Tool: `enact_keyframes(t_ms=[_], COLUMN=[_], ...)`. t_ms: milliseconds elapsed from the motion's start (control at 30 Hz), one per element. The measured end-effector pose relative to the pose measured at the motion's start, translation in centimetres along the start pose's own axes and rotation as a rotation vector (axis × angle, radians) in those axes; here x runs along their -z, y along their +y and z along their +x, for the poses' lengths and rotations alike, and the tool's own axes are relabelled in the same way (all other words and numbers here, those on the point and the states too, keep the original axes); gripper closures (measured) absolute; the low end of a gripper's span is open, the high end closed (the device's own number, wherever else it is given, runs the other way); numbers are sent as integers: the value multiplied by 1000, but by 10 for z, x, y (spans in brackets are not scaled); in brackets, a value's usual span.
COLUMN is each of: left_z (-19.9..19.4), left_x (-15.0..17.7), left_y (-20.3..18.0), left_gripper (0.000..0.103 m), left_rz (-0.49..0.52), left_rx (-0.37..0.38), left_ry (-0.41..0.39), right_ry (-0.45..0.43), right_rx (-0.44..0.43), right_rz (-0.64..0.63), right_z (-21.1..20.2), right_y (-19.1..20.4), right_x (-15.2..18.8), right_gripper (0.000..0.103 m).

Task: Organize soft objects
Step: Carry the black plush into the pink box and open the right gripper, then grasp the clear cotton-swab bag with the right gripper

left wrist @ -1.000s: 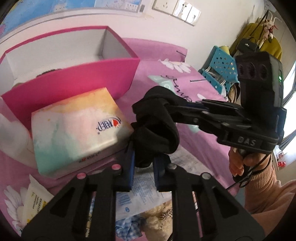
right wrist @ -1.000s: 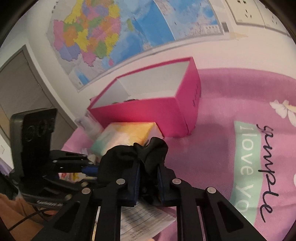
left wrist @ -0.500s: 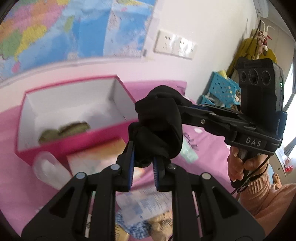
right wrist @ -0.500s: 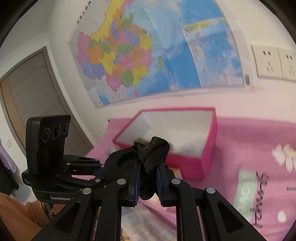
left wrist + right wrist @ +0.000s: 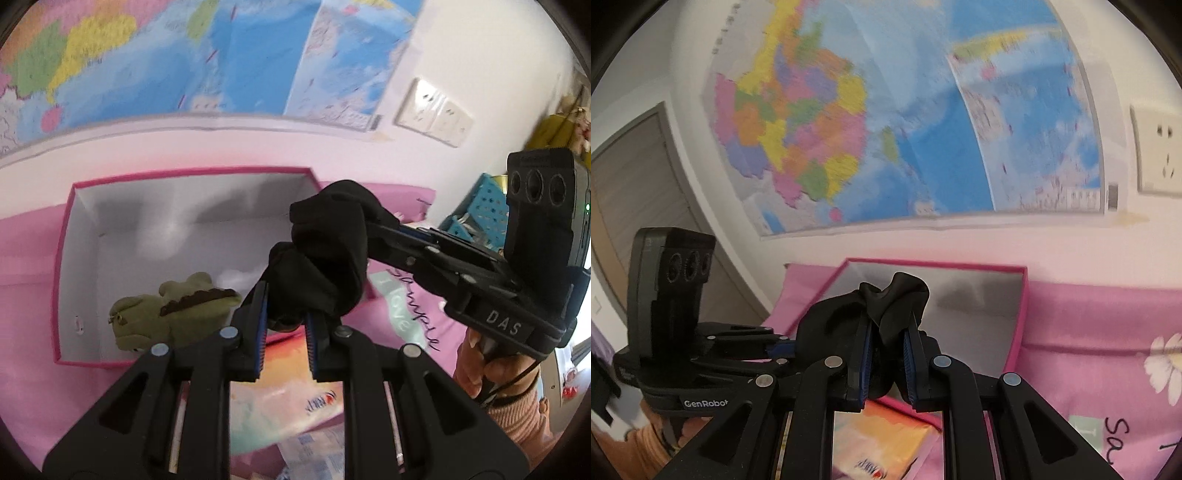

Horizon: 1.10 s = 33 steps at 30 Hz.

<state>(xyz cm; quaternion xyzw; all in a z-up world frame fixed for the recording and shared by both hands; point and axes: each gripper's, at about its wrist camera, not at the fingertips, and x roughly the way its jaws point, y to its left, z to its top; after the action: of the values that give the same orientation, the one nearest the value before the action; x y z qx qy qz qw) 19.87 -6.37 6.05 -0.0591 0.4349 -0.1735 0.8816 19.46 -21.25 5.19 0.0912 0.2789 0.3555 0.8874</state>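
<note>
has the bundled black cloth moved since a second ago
Yes. The bundled black cloth, pinched by both hand-held grippers, has risen: it sat low beside the pink open box, and now hangs above its rim.

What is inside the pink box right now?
A green plush crocodile lies in the pink box. The black cloth and the tools holding it cover the box's near right corner.

The wall map is blurred and unreadable; the tissue pack lies half-hidden behind the fingers.
</note>
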Motion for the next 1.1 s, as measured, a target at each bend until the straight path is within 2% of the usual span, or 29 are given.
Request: enact_keyframes(t_ms=[67, 133, 200, 233, 333, 433, 567, 767, 967, 1100], left_z=[11, 21, 27, 29, 26, 12, -12, -47, -62, -59], left_x=[-1, -1, -2, -1, 0, 7, 23, 53, 86, 109], left_y=[0, 2, 5, 7, 12, 11, 2, -10, -15, -13], left_gripper=[83, 70, 59, 56, 55, 55, 55, 55, 52, 51], left_rz=[-6, -15, -32, -41, -61, -39, 24, 100, 146, 160], left_rx=[-22, -56, -73, -79, -76, -92, -79, -45, -6, 4], left_ry=[21, 46, 60, 55, 48, 15, -36, -80, -71, -36], right_ry=[35, 58, 76, 85, 88, 61, 40, 40, 74, 97], right_rx=[18, 48, 104, 136, 189, 223, 201, 71, -36, -15], right_rz=[24, 35, 33, 34, 43, 28, -7, -14, 51, 71], right_z=[14, 25, 34, 38, 42, 33, 15, -25, -58, -75], right_y=[-9, -16, -19, -21, -24, -23, -15, -3, 3, 1], right_x=[0, 2, 4, 5, 5, 7, 11, 34, 66, 91], right_gripper=[88, 86, 75, 66, 54, 49, 48, 40, 39, 37])
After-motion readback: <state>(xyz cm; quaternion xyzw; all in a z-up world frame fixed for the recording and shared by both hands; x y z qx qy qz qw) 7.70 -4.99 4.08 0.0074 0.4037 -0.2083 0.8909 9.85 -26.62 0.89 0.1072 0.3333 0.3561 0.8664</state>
